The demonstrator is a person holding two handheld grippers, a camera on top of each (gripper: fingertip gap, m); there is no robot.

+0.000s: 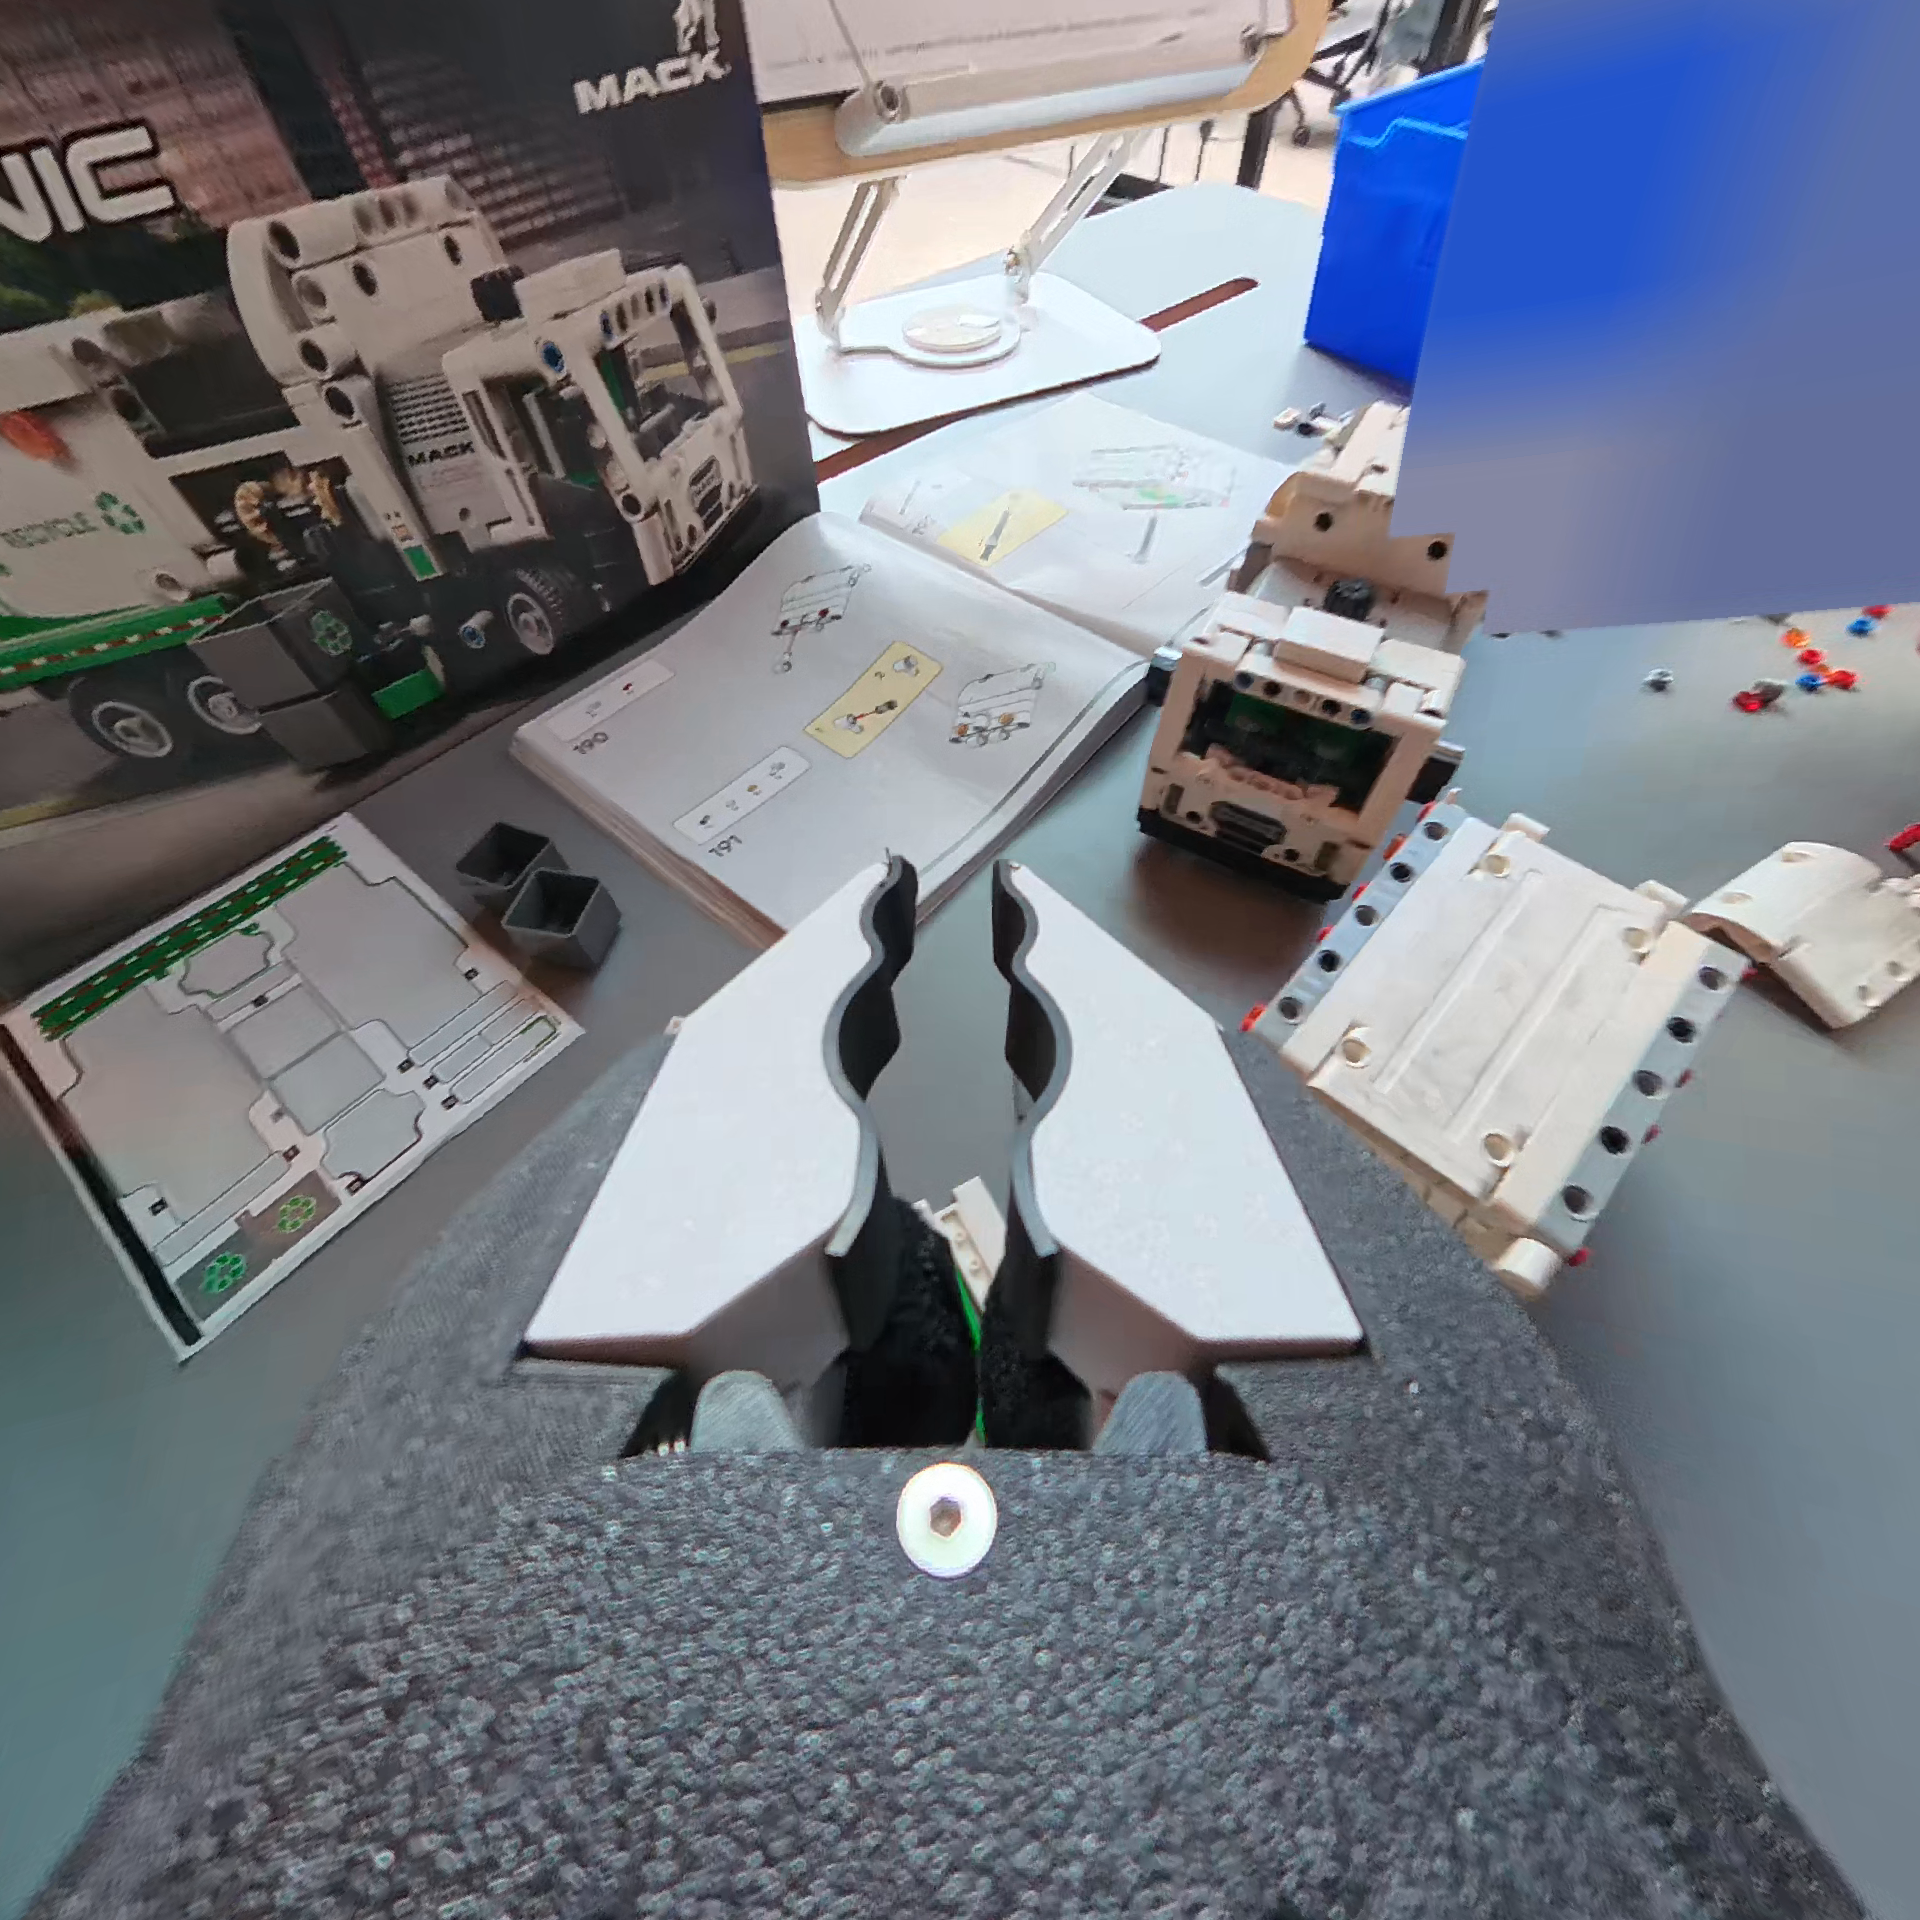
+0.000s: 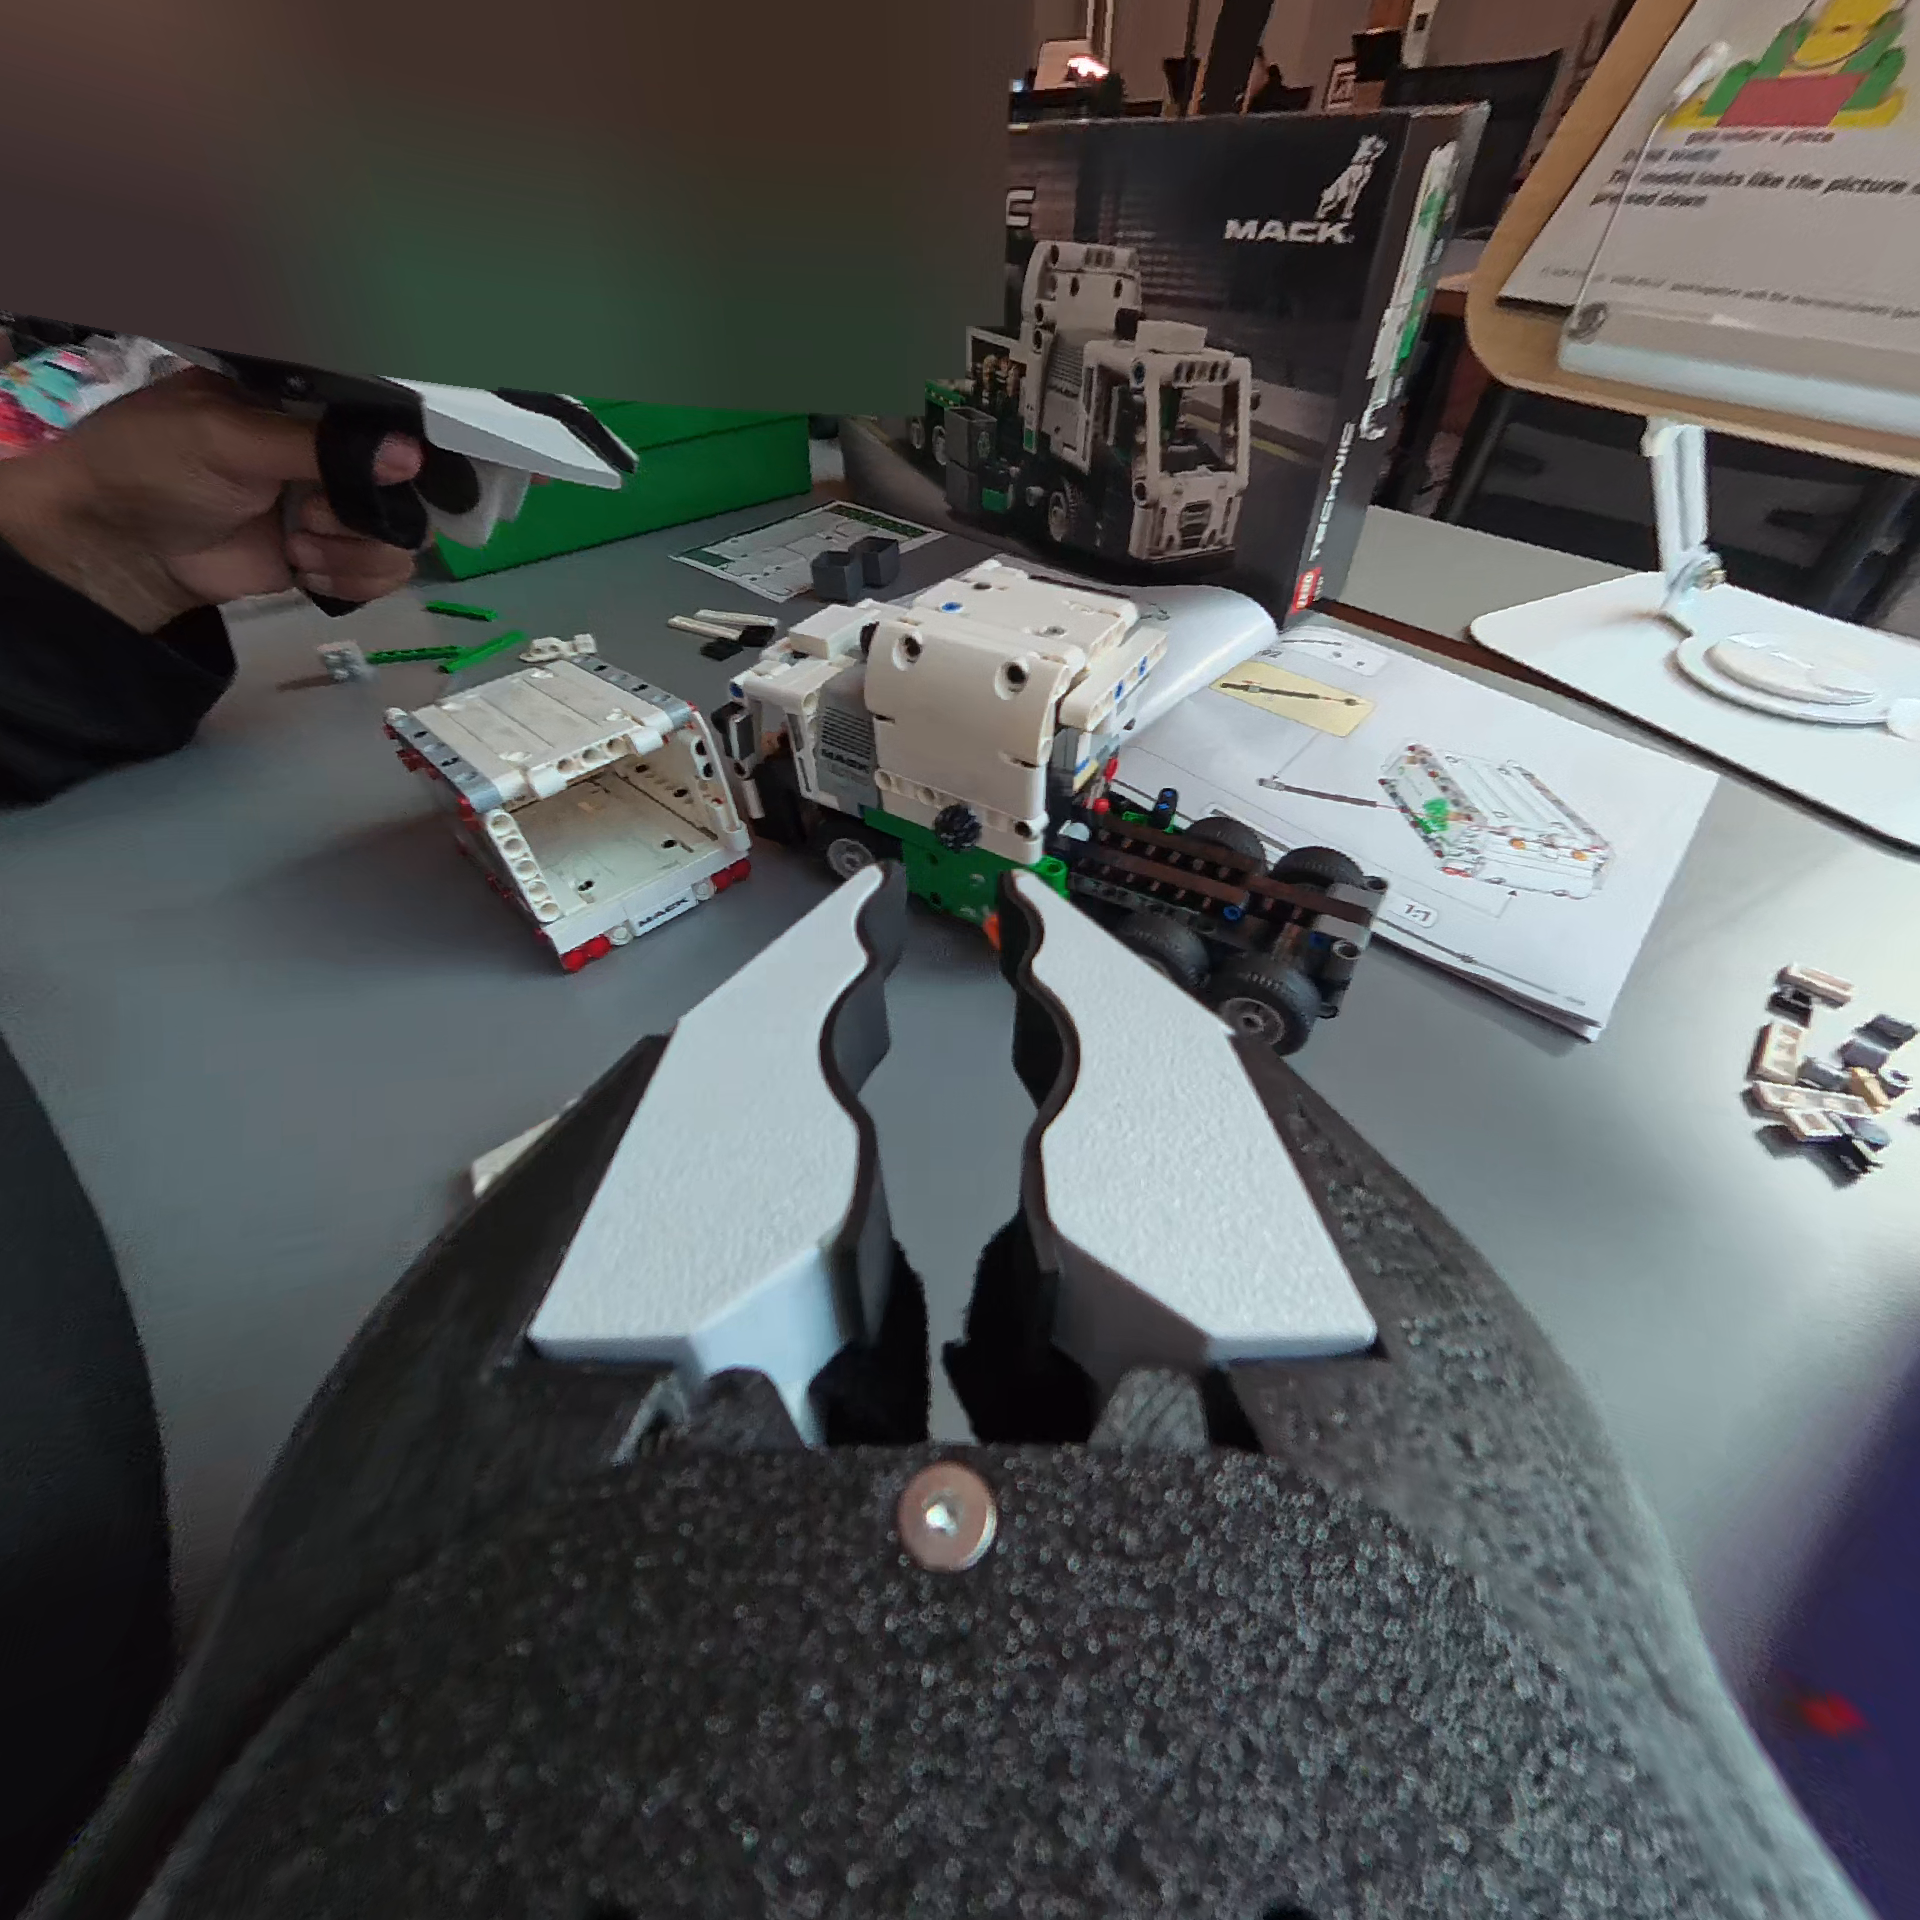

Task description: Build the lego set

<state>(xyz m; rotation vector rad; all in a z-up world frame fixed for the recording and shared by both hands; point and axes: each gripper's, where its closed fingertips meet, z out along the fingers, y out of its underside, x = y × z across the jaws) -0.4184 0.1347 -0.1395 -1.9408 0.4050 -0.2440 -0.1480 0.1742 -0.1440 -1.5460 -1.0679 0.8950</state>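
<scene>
Two grippers, left gripper (image 1: 951,883) and right gripper (image 2: 951,883), jaws spread, pinching nothing, above table (image 2: 260,987). Truck (image 2: 997,769) stands before right gripper; white body shell (image 2: 582,800) just beside, apart.

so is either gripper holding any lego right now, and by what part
Nothing is held. The left gripper and the right gripper are both open and empty above the table.

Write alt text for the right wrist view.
The open right gripper points at a partly built white and green truck on a grey table. A detached white cargo body lies left of it, beside an open instruction booklet.
</scene>
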